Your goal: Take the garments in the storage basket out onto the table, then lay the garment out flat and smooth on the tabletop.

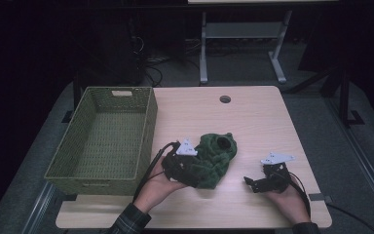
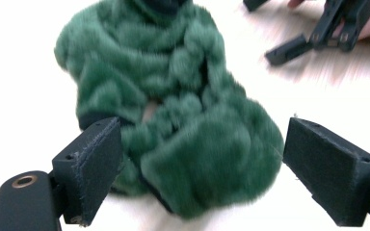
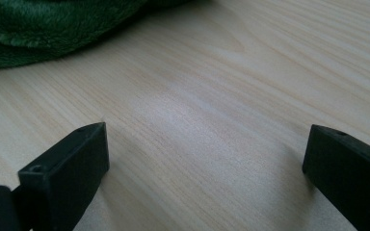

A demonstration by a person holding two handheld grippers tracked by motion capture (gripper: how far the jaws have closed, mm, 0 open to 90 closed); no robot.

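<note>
A green woven basket (image 1: 108, 138) sits at nine o'clock on the worktop (image 1: 253, 117), with nothing inside. A green fleece (image 1: 213, 157) lies at centre. The left hand-held gripper (image 2: 200, 168) is released, straddling the fleece. The right hand-held gripper (image 3: 204, 168) is released at four o'clock.

A dim lab; bare wooden table (image 1: 253, 112), cables (image 1: 151, 73) on floor.

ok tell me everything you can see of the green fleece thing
The fleece is dark green, plush and fuzzy, with darker edging and a dark opening at its far end. It lies crumpled in a heap on the table, right of the basket. The left gripper stands open around its near end, pads not pressing.
</note>
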